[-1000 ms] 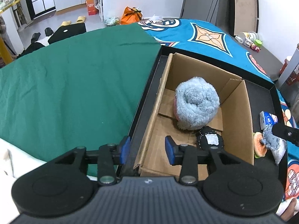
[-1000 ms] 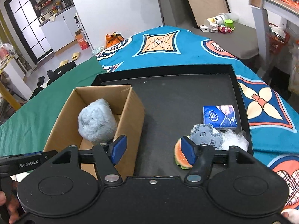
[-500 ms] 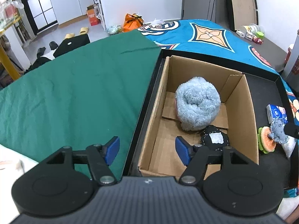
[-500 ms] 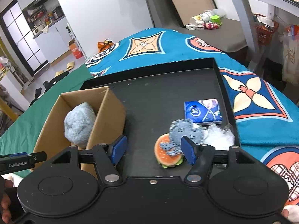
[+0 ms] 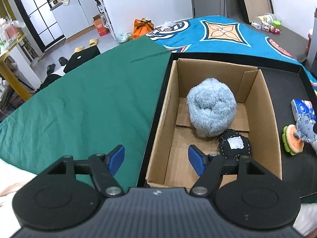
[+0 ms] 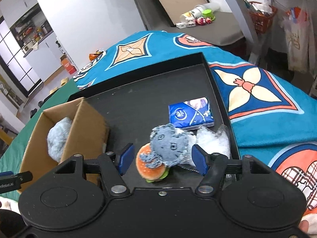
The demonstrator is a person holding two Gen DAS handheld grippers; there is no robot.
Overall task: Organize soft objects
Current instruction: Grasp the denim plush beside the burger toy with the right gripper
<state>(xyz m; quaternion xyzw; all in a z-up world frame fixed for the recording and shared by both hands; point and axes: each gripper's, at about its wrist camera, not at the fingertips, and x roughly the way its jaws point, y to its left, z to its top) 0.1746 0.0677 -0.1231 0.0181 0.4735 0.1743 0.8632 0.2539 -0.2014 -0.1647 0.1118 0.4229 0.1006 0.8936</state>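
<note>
1. In the left wrist view the grey plush toy [image 5: 306, 129] at 3 o'clock is cut by the frame edge, so we see only part of it there, lying against the orange-and-green plush burger [image 5: 293, 139].
2. In the right wrist view the open brown cardboard box [image 6: 87, 123] hides most of the fluffy pale-blue rolled ball [image 6: 57, 138] behind its near wall; the small black stitched ball with a white patch [image 5: 234, 144] shows only in the left view, touching the pale-blue ball at its 5 o'clock.
3. The crinkled clear plastic bag [image 6: 215, 140] sits partly behind the grey toy, and we cannot make out what it contains.
4. We see our right gripper [image 6: 162, 157] with fingers spread wide, framing the grey toy and the burger beneath it without touching them.
5. Our left gripper [image 5: 156, 159] is also spread wide and holds nothing; one blue pad lies over the green cloth [image 5: 79, 103], the other over the box floor, straddling the box's left wall.
6. The box stands at the left end of the black tray [image 6: 218, 91], its wall along the tray rim.
7. Bare tray floor lies from 11 to 12 o'clock of the grey toy; the blue tissue packet [image 6: 191, 114] lies just beyond it at 1 o'clock, near the right rim.
</note>
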